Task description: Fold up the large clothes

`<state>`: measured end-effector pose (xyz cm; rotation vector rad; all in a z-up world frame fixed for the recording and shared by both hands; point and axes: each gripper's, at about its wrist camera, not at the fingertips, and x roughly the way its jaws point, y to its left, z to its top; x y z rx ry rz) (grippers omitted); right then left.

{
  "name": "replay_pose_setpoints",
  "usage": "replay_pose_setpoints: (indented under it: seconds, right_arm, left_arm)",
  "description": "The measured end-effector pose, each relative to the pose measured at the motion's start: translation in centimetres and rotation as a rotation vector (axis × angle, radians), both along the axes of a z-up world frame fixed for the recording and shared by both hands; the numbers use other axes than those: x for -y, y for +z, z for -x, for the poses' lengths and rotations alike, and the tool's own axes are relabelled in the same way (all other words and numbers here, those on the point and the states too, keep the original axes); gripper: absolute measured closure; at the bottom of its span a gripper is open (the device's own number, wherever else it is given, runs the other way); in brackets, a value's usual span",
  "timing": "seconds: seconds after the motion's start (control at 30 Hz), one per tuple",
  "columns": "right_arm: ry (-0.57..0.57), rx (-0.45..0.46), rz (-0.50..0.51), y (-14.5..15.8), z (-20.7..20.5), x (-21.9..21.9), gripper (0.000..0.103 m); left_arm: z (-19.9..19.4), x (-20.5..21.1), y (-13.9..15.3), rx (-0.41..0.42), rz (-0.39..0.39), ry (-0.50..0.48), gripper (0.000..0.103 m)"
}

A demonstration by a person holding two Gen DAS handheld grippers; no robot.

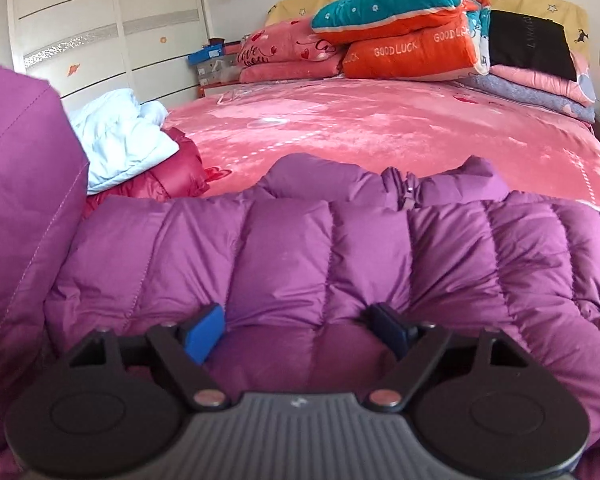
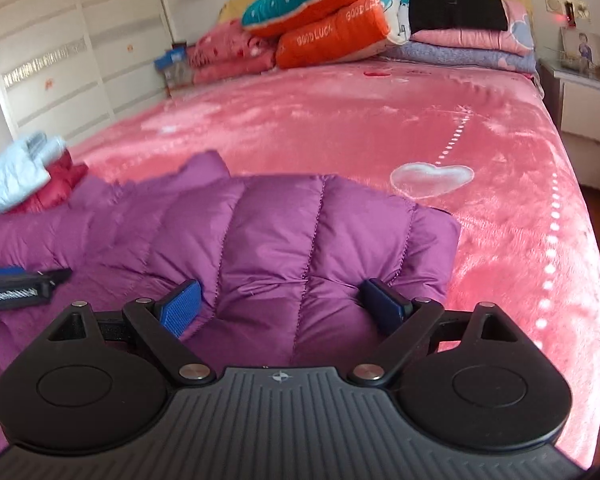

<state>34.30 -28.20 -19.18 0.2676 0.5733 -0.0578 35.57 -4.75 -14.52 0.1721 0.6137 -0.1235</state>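
A glossy purple quilted down jacket (image 1: 340,256) lies across the near end of a bed (image 1: 380,128) covered in plush pink fleece, its puffy channels stitched in parallel seams and its zipper collar bunched at the far edge. The left gripper (image 1: 296,330) and right gripper (image 2: 280,310) each rest on the padding with their 2 blue-padded fingers (image 1: 204,332) spread wide, released. Folded pale-blue and red garments (image 1: 132,148) sit beside it.

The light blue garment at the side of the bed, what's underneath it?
A red puffer garment lies under the light blue garment, sticking out along its near edge. The rest of it, and anything below, is covered. Both sit on the pink bedspread.
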Motion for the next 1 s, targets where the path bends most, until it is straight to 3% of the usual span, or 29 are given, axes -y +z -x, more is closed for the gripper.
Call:
replay_pose_setpoints:
  seconds: [0.23,0.57,0.73,1.0]
  right_arm:
    - [-0.007,-0.042,0.079,-0.7,-1.3,-1.0,0.000]
    - [-0.038,-0.034,0.169,-2.1,-1.2,-3.5,0.000]
    - [-0.037,-0.030,0.159,-2.2,-1.2,-3.4,0.000]
    - [-0.053,0.004,0.092,-2.1,-0.2,-2.6,0.000]
  left_arm:
    - [-0.4,0.5,-1.4,0.052,0.006,-0.001,0.016]
    - [-0.3,0.8,-1.6,0.072,-0.008,0.004,0.015]
    - [1.0,0.8,0.2,0.038,-0.001,0.037,0.015]
    - [9.5,-2.5,5.7,0.093,0.099,0.020,0.009]
